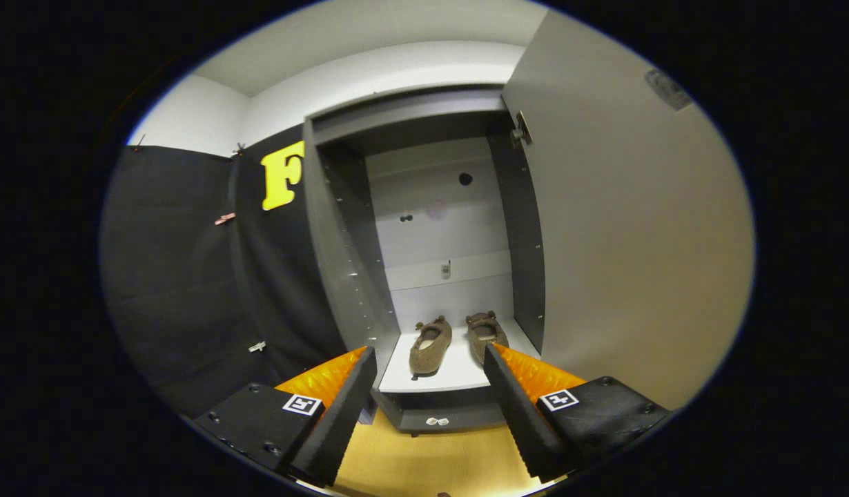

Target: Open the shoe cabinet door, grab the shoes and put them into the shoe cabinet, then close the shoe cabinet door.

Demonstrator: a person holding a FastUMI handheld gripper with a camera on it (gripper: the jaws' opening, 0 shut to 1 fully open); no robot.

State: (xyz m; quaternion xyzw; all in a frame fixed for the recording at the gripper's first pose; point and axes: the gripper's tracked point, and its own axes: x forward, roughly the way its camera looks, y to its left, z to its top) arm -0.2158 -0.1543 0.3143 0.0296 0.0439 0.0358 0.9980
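Note:
The grey shoe cabinet (342, 228) stands ahead with its door (625, 235) swung wide open to the right. Two brown slipper-like shoes lie side by side on its white bottom shelf (459, 369): the left shoe (430, 345) and the right shoe (485, 333), toes pointing outward toward me. My gripper (430, 359) is open, held back from the cabinet above the floor, with nothing between its fingers. The right fingertip overlaps the right shoe's near end in the picture.
Black cloth (190, 276) covers the wall left of the cabinet. A wooden floor (431, 462) lies under the fingers, in front of the cabinet's base. The open door fills the right side, its hinge (521, 131) near the top.

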